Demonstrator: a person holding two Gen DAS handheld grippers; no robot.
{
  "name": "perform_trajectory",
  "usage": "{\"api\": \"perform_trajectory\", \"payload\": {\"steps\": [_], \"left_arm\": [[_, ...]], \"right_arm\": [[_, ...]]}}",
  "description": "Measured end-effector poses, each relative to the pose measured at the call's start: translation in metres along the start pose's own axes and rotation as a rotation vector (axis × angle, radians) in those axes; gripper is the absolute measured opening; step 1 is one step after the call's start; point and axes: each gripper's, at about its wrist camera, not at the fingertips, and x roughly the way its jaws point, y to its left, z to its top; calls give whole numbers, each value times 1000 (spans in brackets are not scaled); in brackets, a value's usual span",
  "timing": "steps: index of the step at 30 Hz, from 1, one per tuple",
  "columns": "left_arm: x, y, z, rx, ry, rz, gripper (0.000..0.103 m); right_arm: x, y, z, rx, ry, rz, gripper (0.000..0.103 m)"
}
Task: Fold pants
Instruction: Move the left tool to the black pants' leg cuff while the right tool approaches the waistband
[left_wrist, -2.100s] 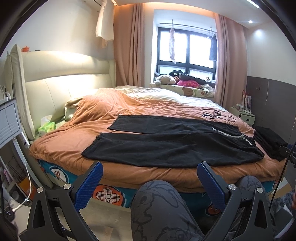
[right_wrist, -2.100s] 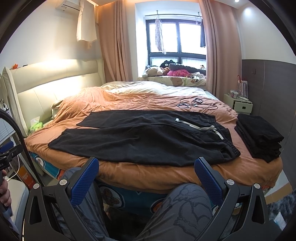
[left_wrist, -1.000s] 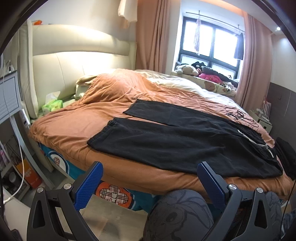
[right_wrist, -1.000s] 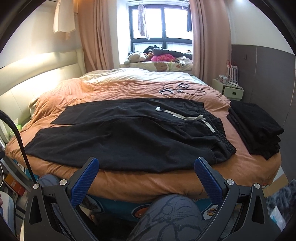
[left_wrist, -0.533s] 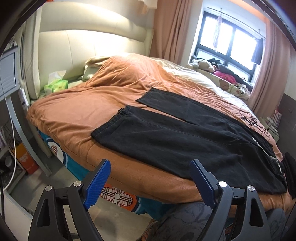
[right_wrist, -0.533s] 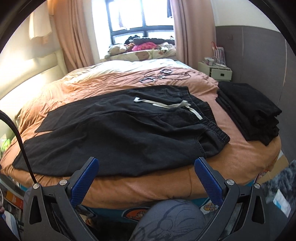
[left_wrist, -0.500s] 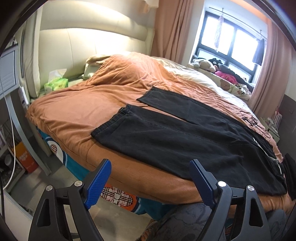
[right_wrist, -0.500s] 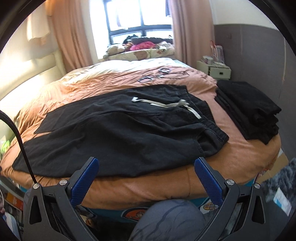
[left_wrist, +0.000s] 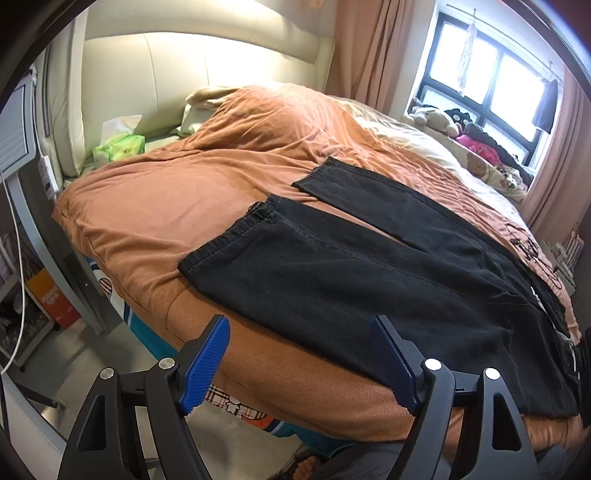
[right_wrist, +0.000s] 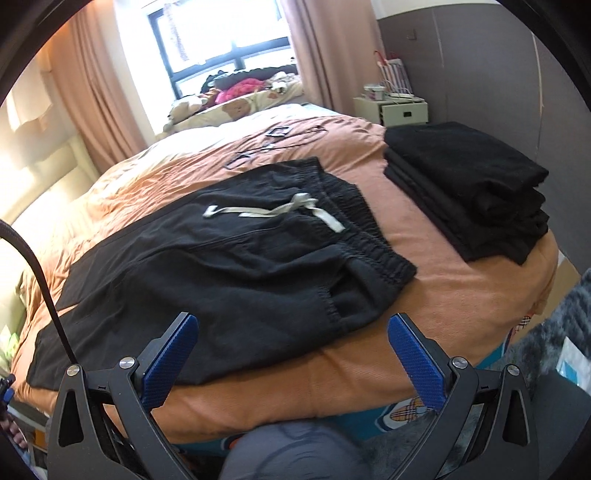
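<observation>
Closer to bed edge than a second ago, both units. Left gripper (left_wrist: 299, 356) empty, jaws closing, aimed at near cuff of pants (left_wrist: 369, 284) at 11 o'clock. Right gripper (right_wrist: 293, 349) wide, empty, waistband (right_wrist: 369, 240) at 1 o'clock. Recommend pinching both layers.

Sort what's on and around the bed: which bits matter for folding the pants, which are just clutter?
Job:
- black pants, spread flat, drawstring showing
- left gripper, jaws closing, nothing between them
- right gripper, open, empty
- orange bedspread as work surface

Lying about:
- stack of folded black clothes
- tissue pack
- black cords
- plush toys
</observation>
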Motion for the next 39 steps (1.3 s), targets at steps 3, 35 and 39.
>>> {"api": "perform_trajectory", "payload": {"steps": [3,35,39], "left_arm": [[12,0,4,-12,20,-7,74],[90,48,-4,-230,200,-31,55],[100,54,4,-258,175,-31,55]], "right_arm": [[8,-12,2,20,10,3,100],[87,-87,23,162,227,34,73],[95,-92,25,191,202,53,73]]}}
